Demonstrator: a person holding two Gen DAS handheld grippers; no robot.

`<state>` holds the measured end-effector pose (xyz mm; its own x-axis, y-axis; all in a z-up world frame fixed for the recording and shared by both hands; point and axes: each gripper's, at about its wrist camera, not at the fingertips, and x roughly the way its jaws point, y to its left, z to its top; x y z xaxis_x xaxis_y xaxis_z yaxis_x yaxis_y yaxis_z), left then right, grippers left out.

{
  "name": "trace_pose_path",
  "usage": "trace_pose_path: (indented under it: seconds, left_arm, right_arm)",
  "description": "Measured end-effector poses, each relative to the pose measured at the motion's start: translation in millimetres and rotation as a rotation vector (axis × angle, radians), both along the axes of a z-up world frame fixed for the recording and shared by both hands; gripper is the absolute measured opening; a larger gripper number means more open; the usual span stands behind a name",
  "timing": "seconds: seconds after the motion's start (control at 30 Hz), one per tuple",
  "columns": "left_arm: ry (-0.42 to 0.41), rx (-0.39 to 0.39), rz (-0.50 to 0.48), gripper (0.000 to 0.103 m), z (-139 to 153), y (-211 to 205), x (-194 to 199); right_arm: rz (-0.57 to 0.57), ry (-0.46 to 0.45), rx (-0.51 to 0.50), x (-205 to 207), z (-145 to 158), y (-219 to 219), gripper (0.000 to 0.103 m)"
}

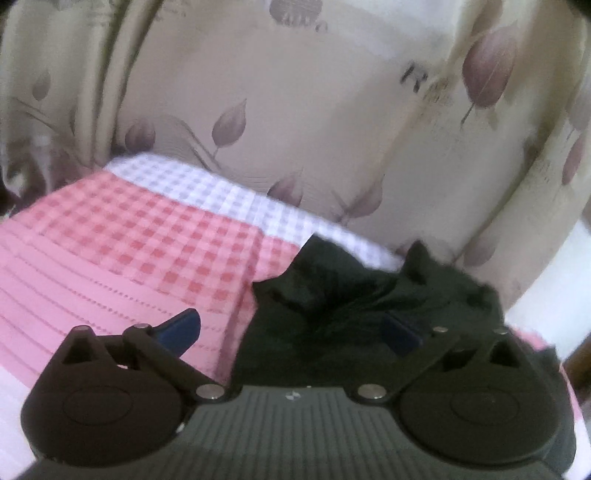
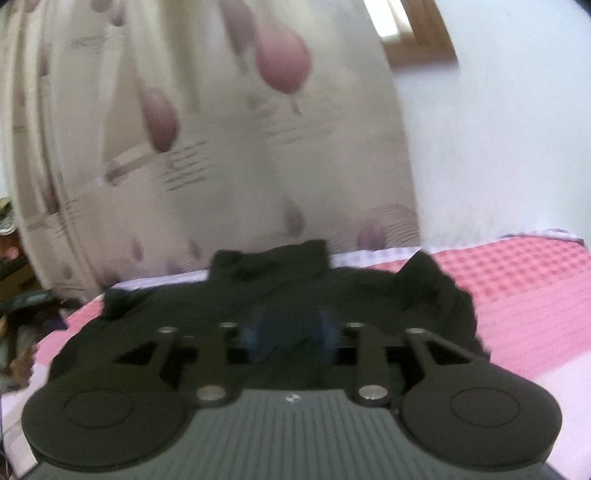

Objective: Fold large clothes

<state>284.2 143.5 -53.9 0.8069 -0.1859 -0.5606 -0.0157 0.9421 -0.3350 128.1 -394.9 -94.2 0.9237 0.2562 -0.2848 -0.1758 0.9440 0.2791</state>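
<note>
A black garment (image 1: 354, 295) lies bunched on a pink and white checked bedspread (image 1: 122, 236). My left gripper (image 1: 291, 328) is open wide; its left blue fingertip (image 1: 181, 328) is over the bedspread and its right one rests on the garment's left part. In the right wrist view the same garment (image 2: 280, 280) spreads across the bed (image 2: 528, 280). My right gripper (image 2: 291, 332) hovers low over the garment with its blue fingertips (image 2: 328, 332) a small gap apart; the view is blurred and whether cloth sits between them is unclear.
A cream curtain with purple leaf print (image 1: 295, 110) hangs right behind the bed, also in the right wrist view (image 2: 207, 147). A white wall (image 2: 498, 147) and a wooden frame (image 2: 417, 33) are at right. Clutter (image 2: 18, 295) lies on the floor at left.
</note>
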Motion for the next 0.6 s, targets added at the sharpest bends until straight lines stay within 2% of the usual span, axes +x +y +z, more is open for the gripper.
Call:
trace_pose_path:
  seconds: [0.03, 0.07, 0.13, 0.17, 0.27, 0.33, 0.5, 0.57, 0.6]
  left_arm:
    - [0.023, 0.002, -0.027, 0.103, -1.7, 5.2, 4.5]
    - [0.047, 0.002, -0.05, 0.103, -4.5, 9.8, 10.3]
    - [0.072, 0.003, -0.08, 0.094, -11.7, 19.5, 19.1]
    - [0.088, -0.017, -0.107, 0.093, -16.6, 24.6, 24.2]
    - [0.154, -0.135, -0.221, 0.086, -36.5, 34.6, 38.6]
    - [0.184, -0.196, -0.293, 0.085, -49.2, 37.0, 46.9]
    - [0.163, -0.319, -0.382, 0.084, -65.2, 47.5, 64.0]
    - [0.176, -0.385, -0.427, 0.073, -70.9, 49.4, 74.0]
    - [0.198, -0.407, -0.448, 0.058, -74.3, 49.5, 80.4]
  right_arm:
    - [-0.001, -0.006, 0.001, -10.1, -4.0, 3.9, 0.065]
    - [0.001, -0.009, 0.002, -17.7, -5.2, 6.3, 0.067]
    - [0.011, 0.003, -0.002, -24.6, -9.8, 12.1, 0.067]
    - [0.015, 0.01, 0.0, -24.6, -13.0, 14.2, 0.067]
    - [0.029, 0.016, 0.009, -29.1, -11.7, 19.2, 0.067]
    - [0.039, 0.015, -0.005, -27.6, -9.5, 24.2, 0.067]
    - [0.054, 0.01, -0.029, -23.4, -9.0, 38.1, 0.067]
    - [0.057, 0.014, -0.029, -22.0, -11.0, 43.1, 0.068]
    - [0.06, 0.016, -0.029, -20.6, -11.9, 45.7, 0.068]
